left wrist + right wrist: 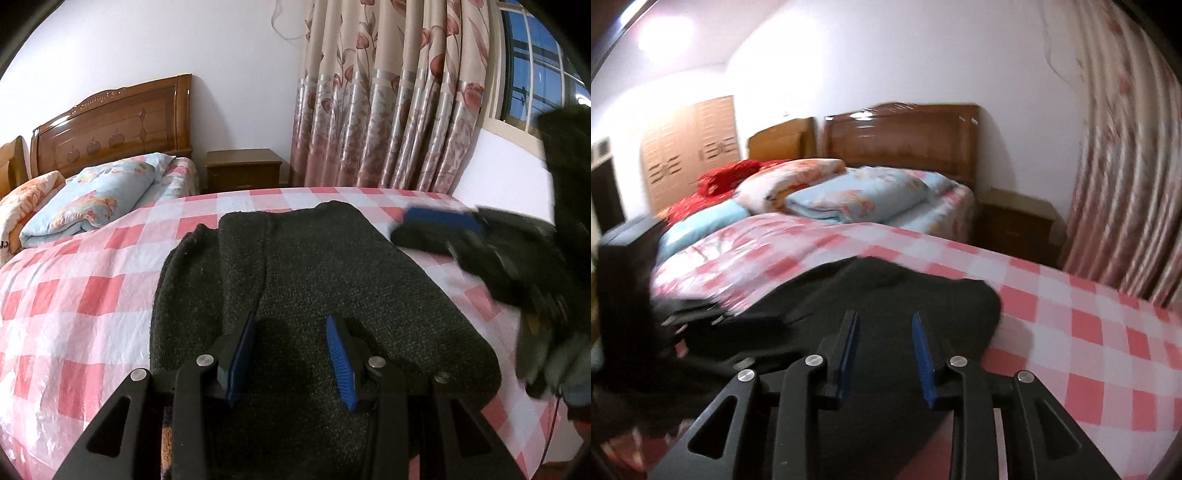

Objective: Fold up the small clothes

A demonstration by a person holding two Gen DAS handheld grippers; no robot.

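Sweater (314, 280) folded on checked bed (74, 295), window (535, 66) in left view only, both grippers (291, 354) (884, 354) above it, fingers apart, empty.

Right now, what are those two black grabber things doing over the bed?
A person holds a two-finger gripper in each hand and is folding a dark grey knitted garment on the pink-and-white checked bedsheet. The garment lies flat, partly folded over itself. The left gripper hangs open above its near edge, gripping nothing. The right gripper is open too, over the garment's right side.
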